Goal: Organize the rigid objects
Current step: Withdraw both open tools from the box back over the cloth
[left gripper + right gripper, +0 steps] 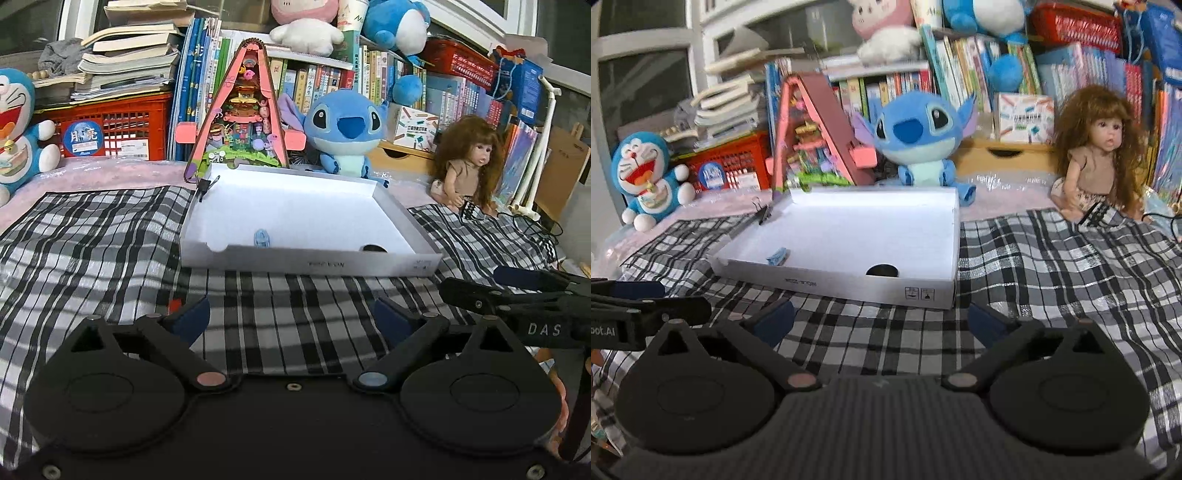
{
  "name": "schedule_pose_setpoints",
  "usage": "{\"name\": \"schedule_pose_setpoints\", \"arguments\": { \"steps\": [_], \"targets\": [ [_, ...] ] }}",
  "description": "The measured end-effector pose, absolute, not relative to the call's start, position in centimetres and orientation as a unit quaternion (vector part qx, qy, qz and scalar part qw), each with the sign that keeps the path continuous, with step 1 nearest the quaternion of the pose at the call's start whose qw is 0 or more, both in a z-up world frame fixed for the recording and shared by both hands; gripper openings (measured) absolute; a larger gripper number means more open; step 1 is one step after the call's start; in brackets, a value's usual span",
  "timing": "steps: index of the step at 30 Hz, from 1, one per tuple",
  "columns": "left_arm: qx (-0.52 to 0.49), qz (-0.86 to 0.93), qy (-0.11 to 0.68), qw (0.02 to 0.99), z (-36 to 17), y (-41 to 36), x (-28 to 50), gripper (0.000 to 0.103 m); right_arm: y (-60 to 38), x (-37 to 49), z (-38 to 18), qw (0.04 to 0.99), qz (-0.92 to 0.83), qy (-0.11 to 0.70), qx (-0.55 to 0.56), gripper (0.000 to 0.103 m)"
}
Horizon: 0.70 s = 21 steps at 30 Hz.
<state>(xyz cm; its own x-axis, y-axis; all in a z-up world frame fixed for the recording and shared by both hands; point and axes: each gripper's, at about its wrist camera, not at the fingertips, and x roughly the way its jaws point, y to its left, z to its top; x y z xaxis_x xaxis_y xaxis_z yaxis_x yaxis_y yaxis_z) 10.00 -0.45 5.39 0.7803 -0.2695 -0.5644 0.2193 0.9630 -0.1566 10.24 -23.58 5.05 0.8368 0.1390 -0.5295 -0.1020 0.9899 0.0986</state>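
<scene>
Shallow white box (391,256) open on plaid cloth, small blue clip (261,237) and black disc (375,249) inside

The left gripper (291,314) hangs low and level, its two blue-padded fingers (192,314) spread wide apart with nothing between them. The right gripper (881,319) sits the same way, fingers (984,321) splayed and empty. The two are side by side, close together: each one shows at the near edge of the other's view, the right gripper's tips also apart. No hand or arm shows clearly.
</scene>
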Motion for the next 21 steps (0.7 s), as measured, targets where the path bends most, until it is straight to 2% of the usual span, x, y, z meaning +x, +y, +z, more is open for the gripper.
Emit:
{"name": "schedule_pose_setpoints", "arguments": {
  "steps": [5,21],
  "targets": [
    [-0.032,-0.127,0.293,0.947,4.5,-0.3,7.5,0.096,-22.5,7.5,4.0,0.967,0.061,0.248,0.009,0.103],
    [-0.016,-0.114,0.278,0.954,2.0,0.4,2.2,0.096,-21.0,2.4,1.7,0.97,0.065,0.233,-0.01,0.103]
  ]
}}
